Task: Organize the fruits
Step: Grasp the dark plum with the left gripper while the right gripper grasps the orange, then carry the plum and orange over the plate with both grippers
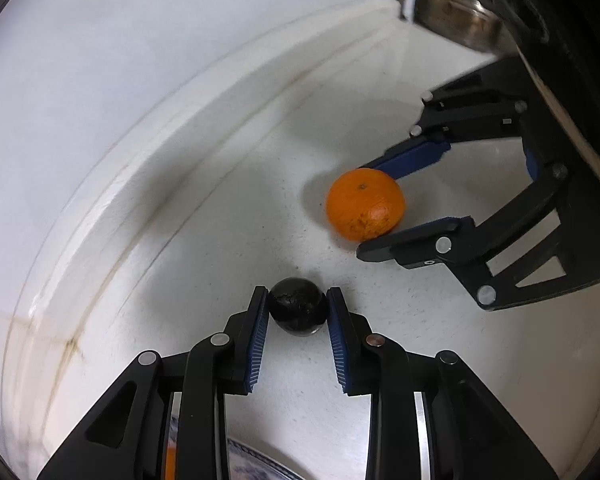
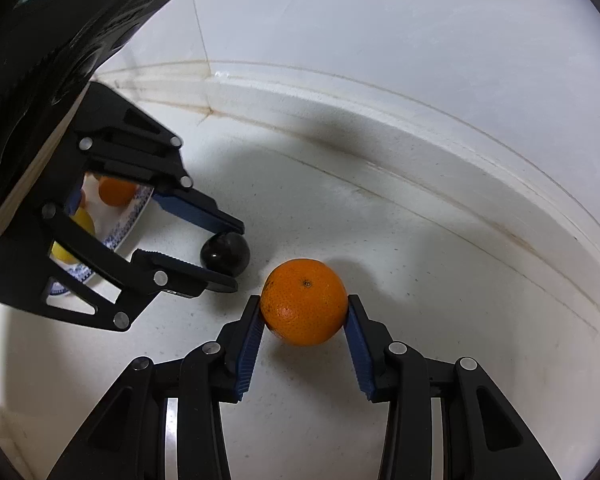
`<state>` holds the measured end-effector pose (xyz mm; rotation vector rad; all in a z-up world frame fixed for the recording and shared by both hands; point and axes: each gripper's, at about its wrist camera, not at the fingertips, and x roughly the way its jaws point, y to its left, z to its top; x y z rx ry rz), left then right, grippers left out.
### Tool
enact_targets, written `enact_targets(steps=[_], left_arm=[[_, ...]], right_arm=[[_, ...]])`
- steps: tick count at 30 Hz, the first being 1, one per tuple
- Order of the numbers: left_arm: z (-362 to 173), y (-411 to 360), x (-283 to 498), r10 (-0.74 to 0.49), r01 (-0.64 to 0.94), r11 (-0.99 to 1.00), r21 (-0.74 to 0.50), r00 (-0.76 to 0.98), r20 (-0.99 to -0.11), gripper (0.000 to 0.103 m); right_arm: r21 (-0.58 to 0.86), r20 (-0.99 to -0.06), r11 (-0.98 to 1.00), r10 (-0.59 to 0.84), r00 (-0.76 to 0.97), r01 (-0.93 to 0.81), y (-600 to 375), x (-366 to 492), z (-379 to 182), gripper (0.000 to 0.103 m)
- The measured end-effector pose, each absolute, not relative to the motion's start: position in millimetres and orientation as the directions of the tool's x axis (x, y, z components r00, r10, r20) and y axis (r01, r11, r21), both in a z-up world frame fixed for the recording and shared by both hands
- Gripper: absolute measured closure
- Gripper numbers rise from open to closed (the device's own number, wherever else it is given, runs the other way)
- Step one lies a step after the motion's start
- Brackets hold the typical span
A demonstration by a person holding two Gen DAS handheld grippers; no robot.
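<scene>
A dark round fruit rests on the white counter between the fingertips of my left gripper, whose blue pads touch both its sides. It also shows in the right wrist view. An orange sits between the fingertips of my right gripper, pads against both sides. In the left wrist view the orange and the right gripper are at the right. Both fruits rest on the counter.
A blue-patterned plate with another orange and yellow fruit lies behind my left gripper. A white wall with a raised ledge curves behind the counter. A metal object stands at the far right corner.
</scene>
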<state>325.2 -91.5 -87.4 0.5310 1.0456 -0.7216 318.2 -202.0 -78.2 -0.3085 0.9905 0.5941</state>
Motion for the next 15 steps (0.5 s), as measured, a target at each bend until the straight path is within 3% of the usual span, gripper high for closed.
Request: enact_targets(steps=[6, 15], left_arm=[[-61, -79, 291, -0.279, 0.661, 0.747, 0.076, 0.415, -0.866, 0.074], [-27, -53, 235, -0.297, 0.507, 0.862, 0.011, 0.522, -0.799, 0.074]], right_arm=[[-0.025, -0.825, 0.839, 0.29, 0.485, -0.544, -201, 297, -63, 0.062], [-0.005, -0.747, 0.877, 0.316, 0.585, -0.48, -199, 259, -31, 0.061]])
